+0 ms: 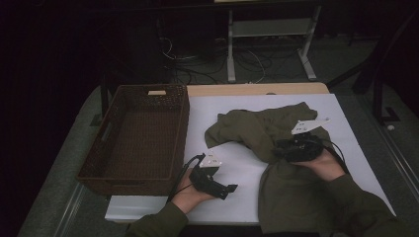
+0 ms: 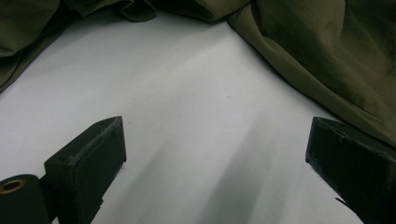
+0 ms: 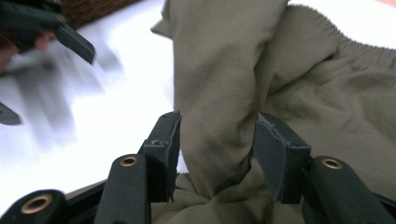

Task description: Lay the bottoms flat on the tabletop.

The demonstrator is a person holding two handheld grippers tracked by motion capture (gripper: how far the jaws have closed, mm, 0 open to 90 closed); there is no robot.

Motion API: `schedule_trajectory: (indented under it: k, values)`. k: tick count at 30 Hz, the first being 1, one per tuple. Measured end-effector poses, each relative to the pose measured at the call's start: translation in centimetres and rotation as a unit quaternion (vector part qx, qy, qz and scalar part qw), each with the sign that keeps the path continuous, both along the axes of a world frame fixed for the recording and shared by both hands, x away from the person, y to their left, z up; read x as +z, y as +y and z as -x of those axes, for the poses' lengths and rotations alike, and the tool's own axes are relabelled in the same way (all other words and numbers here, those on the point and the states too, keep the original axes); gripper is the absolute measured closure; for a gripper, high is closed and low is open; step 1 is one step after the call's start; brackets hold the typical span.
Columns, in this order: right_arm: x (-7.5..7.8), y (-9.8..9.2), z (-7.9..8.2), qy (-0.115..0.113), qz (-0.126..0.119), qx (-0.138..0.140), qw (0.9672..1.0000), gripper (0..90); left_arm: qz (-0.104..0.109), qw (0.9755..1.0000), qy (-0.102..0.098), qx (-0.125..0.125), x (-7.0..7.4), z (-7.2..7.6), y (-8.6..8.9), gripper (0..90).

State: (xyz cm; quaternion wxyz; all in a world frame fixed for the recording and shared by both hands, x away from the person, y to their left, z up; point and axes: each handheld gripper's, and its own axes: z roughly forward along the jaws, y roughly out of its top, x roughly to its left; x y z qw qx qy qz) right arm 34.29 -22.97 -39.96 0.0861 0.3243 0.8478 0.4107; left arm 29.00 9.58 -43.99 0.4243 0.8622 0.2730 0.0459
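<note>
An olive garment [image 1: 257,128] lies crumpled on the white table cover [image 1: 232,202], and part of it runs down to the front edge. My right gripper [image 1: 277,149] lies on it, pointing left. In the right gripper view a raised fold of the garment [image 3: 219,93] fills the gap of the right gripper [image 3: 217,140], and both pads touch it. My left gripper [image 1: 230,189] rests low on the bare cover near the front, pointing right. The left gripper [image 2: 215,154] has its jaws wide apart over white cloth, with the garment's edge [image 2: 327,60] beyond them.
A dark brown wicker basket [image 1: 133,183] stands at the table's left side, with nothing visible inside. Behind the table are cables and a metal frame [image 1: 269,29] on the floor. The left gripper's black jaw [image 3: 74,42] shows blurred at the upper left of the right gripper view.
</note>
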Motion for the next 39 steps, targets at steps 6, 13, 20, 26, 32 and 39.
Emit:
schedule_trajectory:
  k: [6, 13, 20, 26, 32, 39]
  values:
    - [-1.4, 1.1, -0.5, 0.008, 0.039, 0.013, 0.9991, 52.3, -0.001, 1.0000, -0.001, 0.000, 0.0, 0.0, -0.1, 4.9]
    - [-2.1, 1.9, -0.9, 0.006, 0.061, 0.026, 0.9978, 81.8, -0.002, 1.0000, -0.001, 0.000, 0.0, 0.1, -0.1, 5.1]
    - [-1.0, 2.4, -1.5, -0.007, 0.025, 0.026, 0.9993, 87.1, -0.003, 1.0000, -0.003, 0.002, 0.0, -0.1, -0.1, 5.4]
    - [0.2, 3.3, -2.5, -0.016, -0.013, 0.031, 0.9993, 87.0, -0.004, 1.0000, -0.004, 0.002, 0.1, 0.0, 0.0, 5.5]
    - [0.6, 5.0, -3.2, -0.024, -0.025, 0.048, 0.9983, 86.8, -0.002, 1.0000, -0.004, 0.004, 0.1, -0.1, 0.1, 5.6]
    - [2.2, 6.4, -3.7, -0.046, -0.052, 0.054, 0.9961, 87.0, -0.001, 1.0000, -0.004, 0.006, 0.1, -0.1, 0.3, 5.7]
